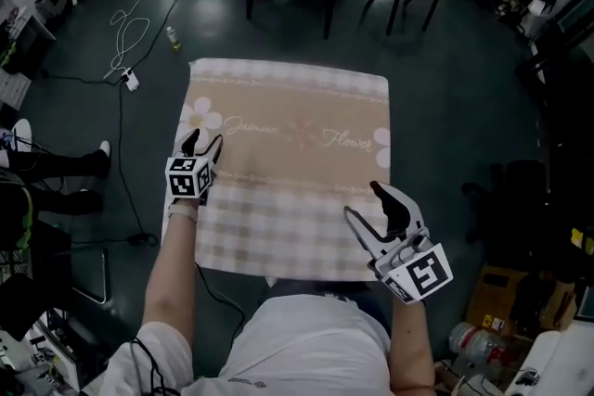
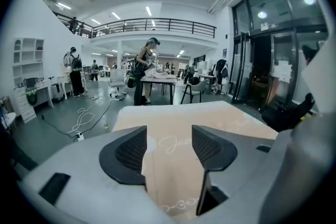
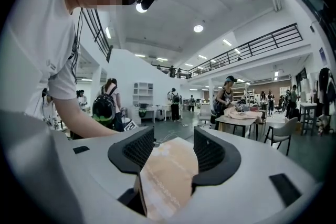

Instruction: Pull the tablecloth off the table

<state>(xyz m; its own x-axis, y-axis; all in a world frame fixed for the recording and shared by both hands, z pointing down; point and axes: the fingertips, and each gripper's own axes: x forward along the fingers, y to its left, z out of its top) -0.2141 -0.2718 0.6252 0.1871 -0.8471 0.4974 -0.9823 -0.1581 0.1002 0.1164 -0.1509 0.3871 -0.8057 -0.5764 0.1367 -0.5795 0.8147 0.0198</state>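
Tablecloth (image 1: 288, 172): square fabric, spread flat atop the table; beige band with script lettering and white flowers, pale checks elsewhere.
Left gripper (image 1: 204, 140): at tablecloth's left edge; ribbed black pads apart, empty.
Right gripper (image 1: 362, 199): above tablecloth's near-right part; jaws apart, empty.

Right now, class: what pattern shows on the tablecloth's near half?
Pale beige-and-white checks on the beige fabric tablecloth, clearest in the head view.
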